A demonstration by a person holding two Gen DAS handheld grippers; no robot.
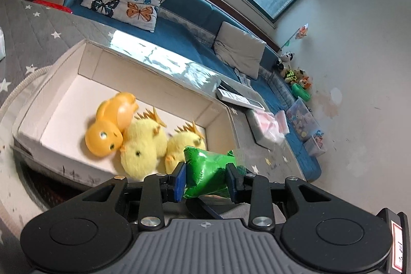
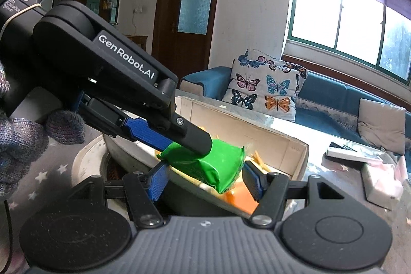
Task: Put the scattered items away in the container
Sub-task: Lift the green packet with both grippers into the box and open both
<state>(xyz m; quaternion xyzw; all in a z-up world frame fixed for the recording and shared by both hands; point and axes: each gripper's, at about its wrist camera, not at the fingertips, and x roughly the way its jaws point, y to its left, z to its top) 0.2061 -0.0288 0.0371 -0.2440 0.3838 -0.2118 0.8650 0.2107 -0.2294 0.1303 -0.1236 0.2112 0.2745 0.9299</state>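
- Our left gripper (image 1: pixel 205 177) is clamped on a green packet (image 1: pixel 206 168), held above the near edge of the white box (image 1: pixel 59 143).
- Our right gripper (image 2: pixel 204 180) stands apart, its blue pads either side of that packet — whether touching, we cannot tell.
- At 10 o'clock in the box: an orange toy (image 1: pixel 108 130) and two yellow plush chicks (image 1: pixel 143 145).

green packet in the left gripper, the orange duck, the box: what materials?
Green packet: looks like glossy plastic film, creased with bright highlights; the left gripper pinches it, and it seems soft-filled. Orange duck: smooth moulded plastic or vinyl, judging by its even sheen. Box: matte white cardboard, likely, with thin folded walls and scuffed edges.
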